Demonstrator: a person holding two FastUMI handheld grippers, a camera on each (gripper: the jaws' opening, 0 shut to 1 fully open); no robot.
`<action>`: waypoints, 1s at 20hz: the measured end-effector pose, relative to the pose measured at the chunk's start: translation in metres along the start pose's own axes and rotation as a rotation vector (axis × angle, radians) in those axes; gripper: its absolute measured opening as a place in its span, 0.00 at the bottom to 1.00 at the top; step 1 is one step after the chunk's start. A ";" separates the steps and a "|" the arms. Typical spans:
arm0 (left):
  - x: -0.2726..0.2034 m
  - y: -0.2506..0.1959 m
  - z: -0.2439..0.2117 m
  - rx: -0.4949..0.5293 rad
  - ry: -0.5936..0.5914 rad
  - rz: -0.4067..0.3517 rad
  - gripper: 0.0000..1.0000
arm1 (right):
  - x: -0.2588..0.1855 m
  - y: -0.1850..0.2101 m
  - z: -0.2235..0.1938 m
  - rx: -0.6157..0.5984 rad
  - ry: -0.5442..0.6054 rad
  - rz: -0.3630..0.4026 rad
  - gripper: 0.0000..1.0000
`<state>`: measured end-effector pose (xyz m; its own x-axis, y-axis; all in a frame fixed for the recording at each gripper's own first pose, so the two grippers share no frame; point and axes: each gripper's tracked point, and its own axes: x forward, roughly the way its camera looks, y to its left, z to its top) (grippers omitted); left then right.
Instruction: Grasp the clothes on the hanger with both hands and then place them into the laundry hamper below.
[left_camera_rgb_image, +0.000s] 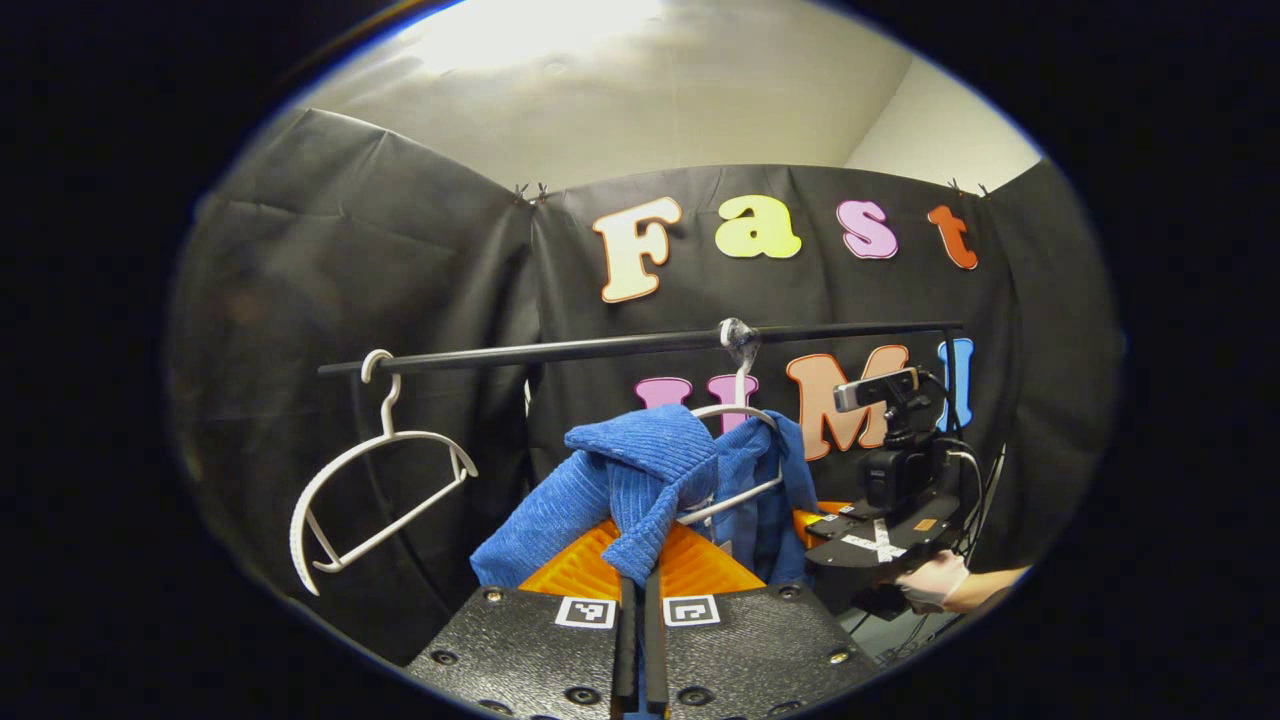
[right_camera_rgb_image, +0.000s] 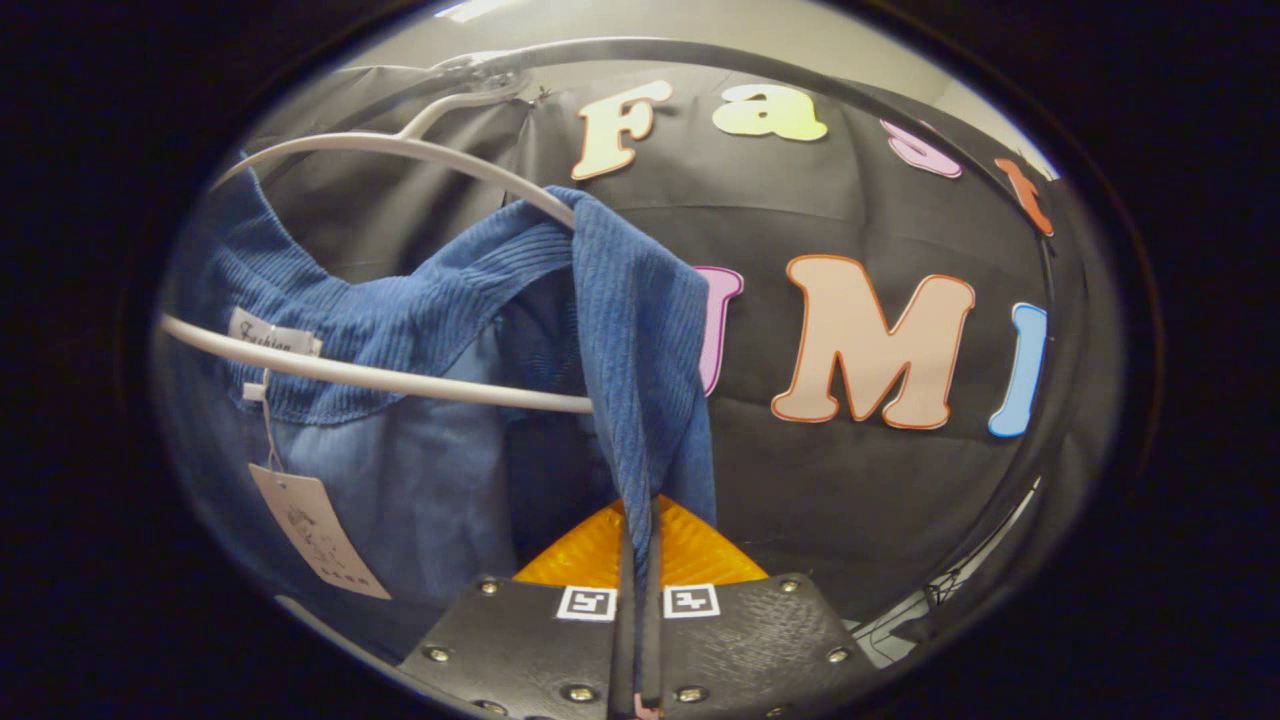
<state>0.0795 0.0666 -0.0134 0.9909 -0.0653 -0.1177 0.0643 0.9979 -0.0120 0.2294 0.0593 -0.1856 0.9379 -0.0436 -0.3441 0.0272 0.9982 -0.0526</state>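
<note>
Left tool pinched tight on blue top, right tool clamped on its other edge, top draped over hanger, spare hanger on rail

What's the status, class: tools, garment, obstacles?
Left tool shut on blue garment. Right tool shut on its other side. Garment still draped over white hanger on the rail. Empty hanger hangs apart, left.

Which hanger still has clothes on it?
The white hanger in the middle of the black rail, draped with the blue garment. The other white hanger, further left, hangs bare.
</note>
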 end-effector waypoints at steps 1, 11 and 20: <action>-0.001 0.004 0.002 -0.006 -0.003 0.009 0.03 | -0.001 -0.008 0.004 0.000 -0.006 -0.018 0.03; -0.016 0.065 0.007 -0.050 0.007 0.112 0.03 | 0.011 -0.067 0.041 0.038 -0.070 -0.109 0.03; -0.004 0.122 -0.005 -0.004 0.034 0.226 0.03 | 0.023 -0.072 0.051 0.037 -0.089 -0.108 0.03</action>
<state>0.0832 0.1888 -0.0199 0.9756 0.1597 -0.1508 -0.1593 0.9871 0.0146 0.2667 -0.0121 -0.1419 0.9558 -0.1489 -0.2537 0.1409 0.9888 -0.0497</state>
